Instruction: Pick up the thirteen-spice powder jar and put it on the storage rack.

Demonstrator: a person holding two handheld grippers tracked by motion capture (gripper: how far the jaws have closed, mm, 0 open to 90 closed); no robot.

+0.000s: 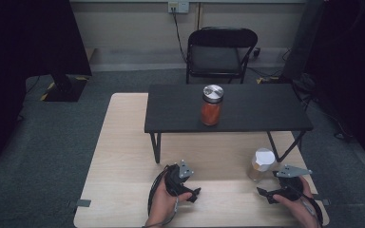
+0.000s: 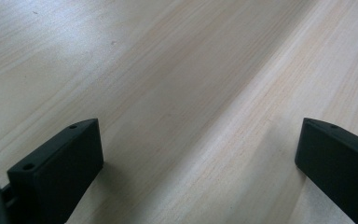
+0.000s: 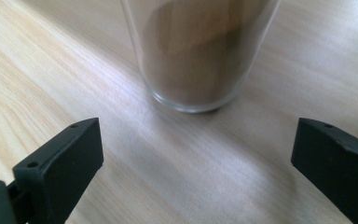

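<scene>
A glass jar of brown powder (image 1: 261, 165) with a white lid stands on the light wooden table (image 1: 123, 156) near its right front. My right gripper (image 1: 265, 193) is held low just in front of that jar, jaws wide apart; the jar's base (image 3: 193, 60) sits just beyond them, untouched. My left gripper (image 1: 194, 194) hovers over bare wood near the front middle, also open with nothing between its jaws (image 2: 196, 154). A second jar with orange contents (image 1: 211, 105) and a metal lid stands on the small black table (image 1: 171, 114) farther back.
The black table's legs (image 1: 156, 147) stand on the wooden table behind my grippers. A black folding chair (image 1: 221, 54) is at the back, and a dark stand base (image 1: 64, 88) sits on the floor at the left.
</scene>
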